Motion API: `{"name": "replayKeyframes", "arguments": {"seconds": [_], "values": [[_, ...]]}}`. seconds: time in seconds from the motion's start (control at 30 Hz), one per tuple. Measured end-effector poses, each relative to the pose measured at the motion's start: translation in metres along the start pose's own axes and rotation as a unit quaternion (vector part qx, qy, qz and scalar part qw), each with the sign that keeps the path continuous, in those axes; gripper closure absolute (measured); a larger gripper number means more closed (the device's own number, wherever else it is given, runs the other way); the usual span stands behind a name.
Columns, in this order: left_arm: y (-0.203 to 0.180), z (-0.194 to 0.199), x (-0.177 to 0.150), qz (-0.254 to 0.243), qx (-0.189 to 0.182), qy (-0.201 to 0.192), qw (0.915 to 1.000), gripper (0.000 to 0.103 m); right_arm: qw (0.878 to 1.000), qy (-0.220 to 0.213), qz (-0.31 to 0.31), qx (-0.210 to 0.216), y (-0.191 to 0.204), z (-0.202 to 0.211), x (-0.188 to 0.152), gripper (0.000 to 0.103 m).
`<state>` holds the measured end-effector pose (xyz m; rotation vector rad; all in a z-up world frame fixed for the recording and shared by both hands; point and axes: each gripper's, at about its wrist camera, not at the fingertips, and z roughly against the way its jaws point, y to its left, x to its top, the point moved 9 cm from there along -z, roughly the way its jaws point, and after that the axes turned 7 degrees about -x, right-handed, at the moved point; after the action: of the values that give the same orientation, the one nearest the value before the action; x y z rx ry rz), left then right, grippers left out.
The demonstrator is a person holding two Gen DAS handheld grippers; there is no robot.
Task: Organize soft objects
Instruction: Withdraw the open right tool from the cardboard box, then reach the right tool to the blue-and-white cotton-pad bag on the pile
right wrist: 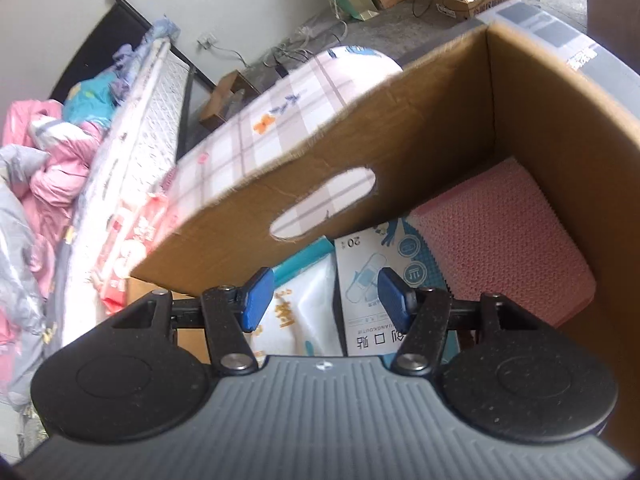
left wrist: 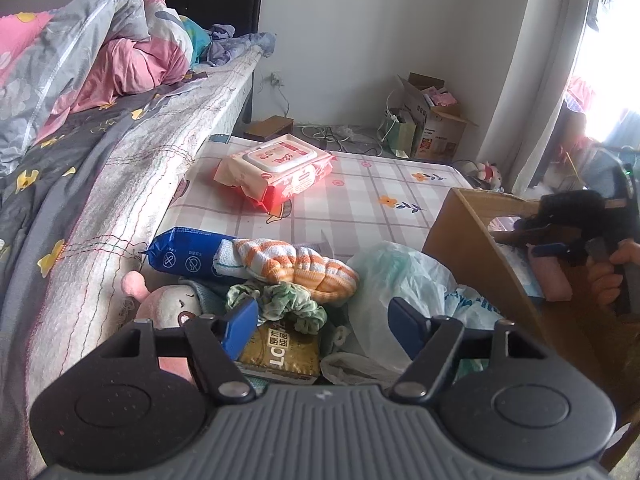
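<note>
Bedside checked counter (left wrist: 360,192) was pretty cluttered, so with your left hand-held gripper (left wrist: 324,320) spread empty over the green scrunchie (left wrist: 280,300), you wanted one low pinch before the cardboard box (left wrist: 468,240).

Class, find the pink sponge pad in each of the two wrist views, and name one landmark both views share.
Left wrist view: pink sponge pad at the right edge, inside the cardboard box.
Right wrist view: lower right, on the box floor against the right wall.
Shared landmark: the red wet-wipes pack on the checked mat.
</note>
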<state>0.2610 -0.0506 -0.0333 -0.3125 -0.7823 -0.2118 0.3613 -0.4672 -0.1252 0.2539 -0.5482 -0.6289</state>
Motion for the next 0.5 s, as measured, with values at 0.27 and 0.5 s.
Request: {"name": "replayKeyframes", "arguments": {"seconds": [0.27,0.5], "values": [[0.009,0.017,-0.018,-0.012,-0.004,-0.008,0.9999,0.014,0.999,-0.035,0.008,0.039,-0.004,0.091,-0.006,0.039],[0.026,0.042,-0.036,-0.025,0.001,-0.026,0.9994,0.012,0.994,-0.003,0.044,0.098,0.034,0.139,-0.065,0.033]]}}
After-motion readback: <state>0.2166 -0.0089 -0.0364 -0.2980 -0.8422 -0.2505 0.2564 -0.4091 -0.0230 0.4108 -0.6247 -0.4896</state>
